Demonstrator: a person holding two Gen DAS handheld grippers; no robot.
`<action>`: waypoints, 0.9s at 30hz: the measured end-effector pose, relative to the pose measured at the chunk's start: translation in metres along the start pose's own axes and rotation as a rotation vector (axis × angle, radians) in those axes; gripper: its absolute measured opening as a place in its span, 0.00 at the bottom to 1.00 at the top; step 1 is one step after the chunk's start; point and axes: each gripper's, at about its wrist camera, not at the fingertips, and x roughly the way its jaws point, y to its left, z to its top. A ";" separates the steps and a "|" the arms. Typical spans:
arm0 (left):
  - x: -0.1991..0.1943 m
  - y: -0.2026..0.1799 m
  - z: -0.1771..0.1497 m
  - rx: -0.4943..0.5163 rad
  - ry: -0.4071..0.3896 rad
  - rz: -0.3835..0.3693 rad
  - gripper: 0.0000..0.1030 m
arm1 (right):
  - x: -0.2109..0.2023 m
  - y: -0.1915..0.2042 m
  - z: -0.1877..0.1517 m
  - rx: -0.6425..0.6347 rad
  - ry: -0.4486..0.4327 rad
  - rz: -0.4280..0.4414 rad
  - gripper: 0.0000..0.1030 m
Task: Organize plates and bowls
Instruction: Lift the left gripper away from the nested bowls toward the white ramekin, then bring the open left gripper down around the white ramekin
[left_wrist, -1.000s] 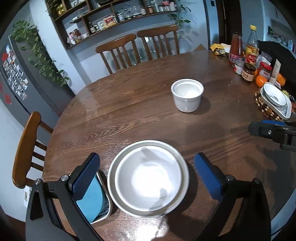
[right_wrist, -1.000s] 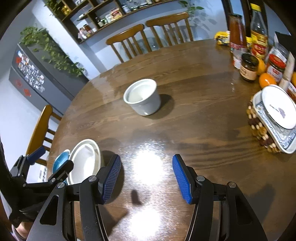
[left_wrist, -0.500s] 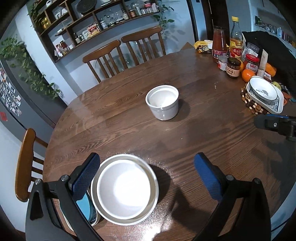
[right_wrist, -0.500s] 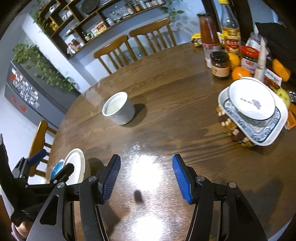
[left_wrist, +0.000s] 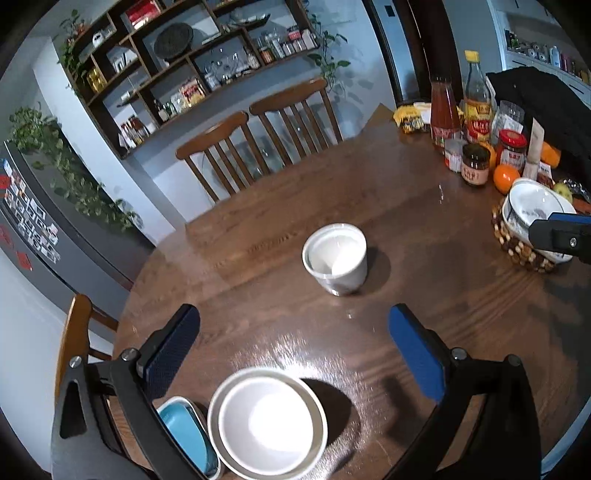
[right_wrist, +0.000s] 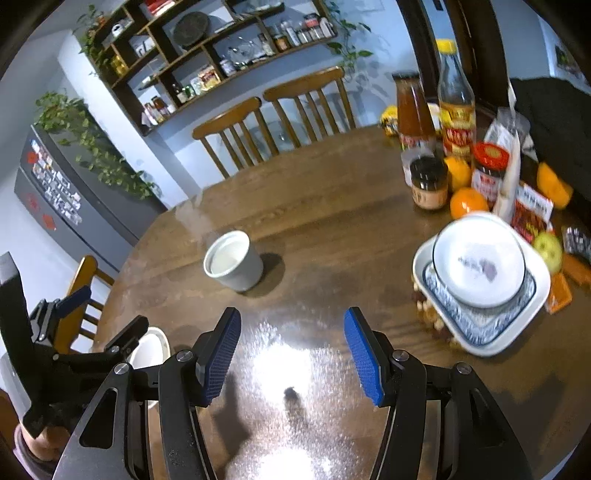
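Observation:
A white bowl stacked in a pale plate (left_wrist: 267, 424) sits at the near table edge, with a blue dish (left_wrist: 186, 437) beside it on the left. My left gripper (left_wrist: 295, 350) is open and empty, above and beyond the stack. A white cup-shaped bowl (left_wrist: 336, 258) stands mid-table; it also shows in the right wrist view (right_wrist: 232, 260). A white bowl (right_wrist: 478, 260) rests in a blue-patterned square dish (right_wrist: 480, 325) on a beaded mat at the right. My right gripper (right_wrist: 291, 354) is open and empty over bare table, left of that dish.
Jars, sauce bottles (right_wrist: 456, 107), oranges (right_wrist: 467, 201) and packets crowd the table's far right. Two wooden chairs (left_wrist: 258, 147) stand behind the round table (left_wrist: 280, 229), another chair (left_wrist: 74, 339) at the left. Shelves and a fridge line the back wall.
My left gripper has pulled back and up from the bowl-and-plate stack, which now lies lower in view. My right gripper has swung right, bringing the patterned dish closer.

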 end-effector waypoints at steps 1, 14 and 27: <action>-0.002 0.001 0.004 0.000 -0.010 0.004 0.99 | -0.002 0.002 0.003 -0.007 -0.006 0.000 0.57; -0.008 0.017 0.045 -0.003 -0.093 0.046 0.99 | -0.007 0.030 0.041 -0.104 -0.056 0.005 0.57; 0.035 0.029 0.055 -0.072 -0.014 0.013 0.99 | 0.033 0.053 0.068 -0.152 -0.011 0.015 0.57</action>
